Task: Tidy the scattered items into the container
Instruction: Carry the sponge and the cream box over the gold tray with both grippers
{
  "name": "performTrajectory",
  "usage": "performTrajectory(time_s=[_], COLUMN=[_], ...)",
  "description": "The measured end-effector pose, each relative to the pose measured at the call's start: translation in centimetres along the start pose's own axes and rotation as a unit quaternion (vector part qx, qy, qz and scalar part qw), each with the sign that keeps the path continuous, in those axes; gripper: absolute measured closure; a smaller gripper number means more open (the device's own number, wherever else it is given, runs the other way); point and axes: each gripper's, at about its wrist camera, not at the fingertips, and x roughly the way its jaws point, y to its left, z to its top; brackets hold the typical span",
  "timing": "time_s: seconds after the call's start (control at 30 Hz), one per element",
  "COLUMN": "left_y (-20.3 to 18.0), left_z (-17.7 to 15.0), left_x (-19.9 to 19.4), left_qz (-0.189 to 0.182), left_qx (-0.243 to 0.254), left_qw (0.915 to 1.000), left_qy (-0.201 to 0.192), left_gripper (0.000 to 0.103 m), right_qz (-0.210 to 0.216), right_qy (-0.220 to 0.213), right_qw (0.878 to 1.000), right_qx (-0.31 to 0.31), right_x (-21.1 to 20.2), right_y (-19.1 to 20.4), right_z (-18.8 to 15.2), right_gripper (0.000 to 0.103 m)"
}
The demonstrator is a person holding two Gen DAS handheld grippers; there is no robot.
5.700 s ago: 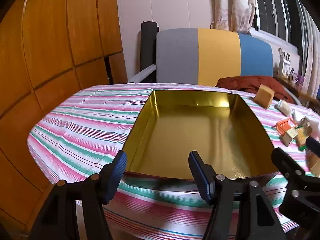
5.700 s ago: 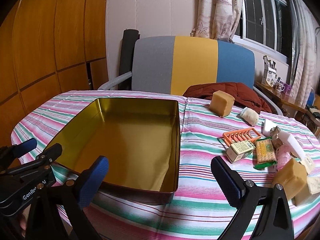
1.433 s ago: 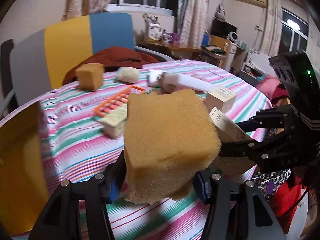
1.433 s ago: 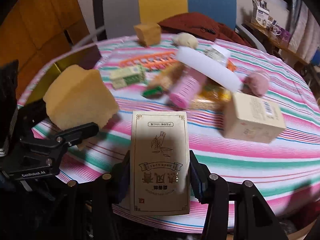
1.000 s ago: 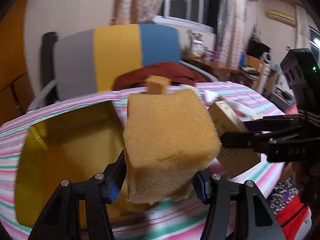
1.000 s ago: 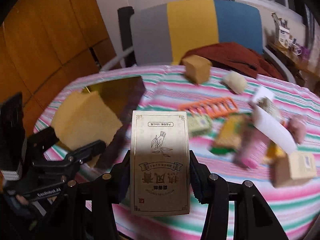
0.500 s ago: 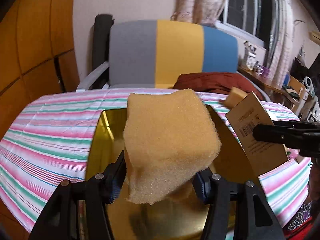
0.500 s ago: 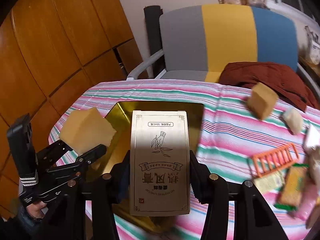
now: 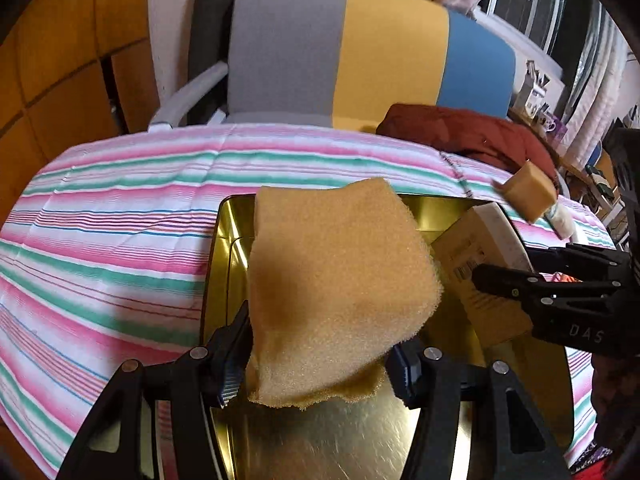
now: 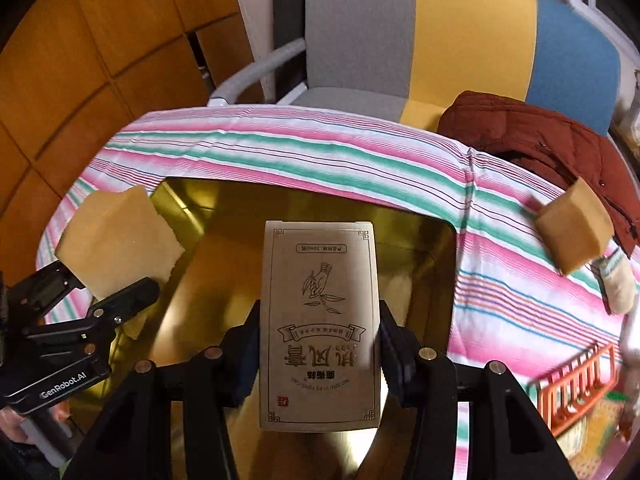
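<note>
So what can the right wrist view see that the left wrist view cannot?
Only the right wrist view shows the orange rack and the printed front of the beige box. Only the left wrist view shows the box's barcode side and the window. Both show the gold tin, the held sponge block and the striped chair.

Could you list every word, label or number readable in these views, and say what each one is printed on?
"GenRobot.AI": on the body of the left hand-held gripper.
"DAS": on the body of the right hand-held gripper.
"MO SHU SI FENG GAO": upside down, under large Chinese characters, on the beige box held in the right hand-held gripper.
Small framed line at the box's far end: too small to read.
Barcode label on the box, in the left view: blurred.
</note>
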Motion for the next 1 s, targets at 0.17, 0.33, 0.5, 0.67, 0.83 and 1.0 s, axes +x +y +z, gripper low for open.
performTrajectory(time_s=[0.17,0.33,0.5,0.67,0.83,1.0], left_y=[0.9,1.4,0.9,0.3,0.7,1.3], left_z=[1.3,2.0,2.2,2.8,2.9,1.8], left_x=[1.7,2.2,1.3,1.2,0.1,-1.3], left_qz=[0.005,-0.003,-0.011,0.008,0.004,0.013], left_qx=[-0.009,-0.023,-0.017,0.003,-0.010,-0.024], left_qw=[0.9998,0.9995,0.9997,1.0000,0.9997,0.9992], left_qy=[0.019,0.024,0.015,0.002,-0.020,-0.031], left_gripper=[0.043,0.041,0.040,0.039,0.038,0.038], right_qz=[-0.014,-0.005,0.002,0.006,0.012,0.008], right_qy=[-0.001,-0.007,-0.037,-0.067,-0.092,-0.107], right_qw=[1.000,1.000,0.999,0.997,0.995,0.994], right_qx=[0.002,0.017,0.032,0.040,0.030,0.025], right_x=[1.5,1.9,0.5,-1.7,-4.0,-5.5], right_y=[-0.1,-0.8,-1.6,-1.8,-1.2,-1.3], right_z=[0.7,0.7,0.4,-0.6,-1.6,-3.2], right_gripper=[0.051,0.043,0.036,0.035,0.033,0.033])
